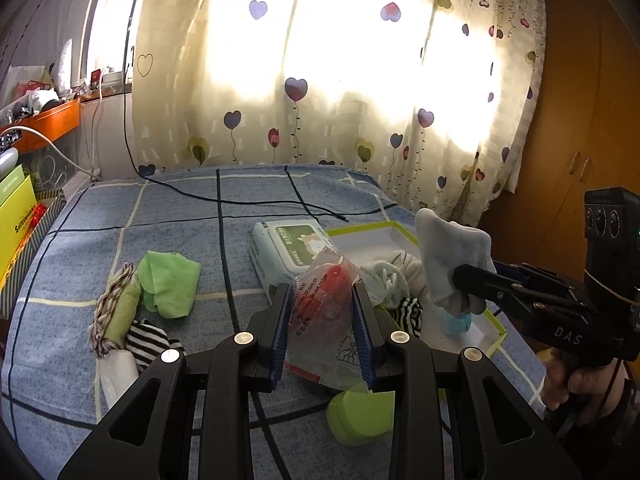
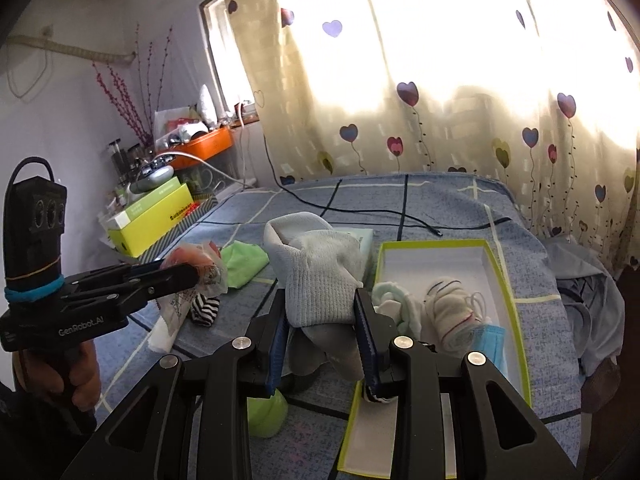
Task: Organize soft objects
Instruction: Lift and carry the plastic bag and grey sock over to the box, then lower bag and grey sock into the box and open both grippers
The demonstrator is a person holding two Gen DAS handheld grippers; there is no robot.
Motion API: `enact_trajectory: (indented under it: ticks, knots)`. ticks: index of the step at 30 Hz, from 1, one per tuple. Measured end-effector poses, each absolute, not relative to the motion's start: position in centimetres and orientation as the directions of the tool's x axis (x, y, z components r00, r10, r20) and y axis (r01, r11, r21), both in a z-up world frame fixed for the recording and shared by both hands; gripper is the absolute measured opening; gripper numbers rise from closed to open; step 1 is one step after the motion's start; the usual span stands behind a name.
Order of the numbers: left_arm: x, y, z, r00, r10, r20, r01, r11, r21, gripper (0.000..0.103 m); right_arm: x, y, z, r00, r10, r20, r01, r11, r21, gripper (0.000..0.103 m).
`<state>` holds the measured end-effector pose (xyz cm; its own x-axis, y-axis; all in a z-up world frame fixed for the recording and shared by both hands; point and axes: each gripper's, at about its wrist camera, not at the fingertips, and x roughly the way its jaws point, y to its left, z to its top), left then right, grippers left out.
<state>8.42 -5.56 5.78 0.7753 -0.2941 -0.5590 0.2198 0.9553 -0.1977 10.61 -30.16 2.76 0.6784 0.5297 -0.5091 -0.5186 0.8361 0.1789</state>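
My left gripper (image 1: 320, 292) is shut on a clear plastic packet with a red item inside (image 1: 324, 308) and holds it above the bed; it also shows in the right wrist view (image 2: 196, 276). My right gripper (image 2: 322, 300) is shut on a pale grey sock (image 2: 320, 276) and holds it up beside the open green-rimmed box (image 2: 500, 280). The sock also shows in the left wrist view (image 1: 452, 260). The box holds rolled socks (image 2: 444, 308) and a blue face mask (image 2: 490, 344). A green cloth (image 1: 168, 284) and striped socks (image 1: 148, 340) lie on the bed at left.
A wipes pack (image 1: 292, 248) lies beside the box. A green round lid (image 1: 360, 416) lies on the blue checked bedsheet (image 1: 180, 216) under my left gripper. A black cable (image 1: 260, 200) crosses the bed. A cluttered shelf with yellow boxes (image 2: 152, 216) stands at left. Blue clothing (image 2: 588, 292) lies at the bed's right.
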Motion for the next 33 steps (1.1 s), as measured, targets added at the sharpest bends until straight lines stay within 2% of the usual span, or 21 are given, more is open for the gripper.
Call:
enact_trajectory:
  ticks: [13, 33]
  knots:
    - [8.9, -9.5, 6.1, 0.749, -0.356, -0.559, 0.3, 0.934, -0.193, 0.031, 10.4, -35.2, 2.3, 0.727, 0.464, -0.506, -0.426, 0.883, 0.197, 0.03]
    - [10.1, -14.3, 4.1, 0.674, -0.402, -0.62, 0.374, 0.909, -0.183, 0.031, 10.6, -38.1, -0.5, 0.709, 0.425, -0.563, -0.366, 0.904, 0.222, 0.03]
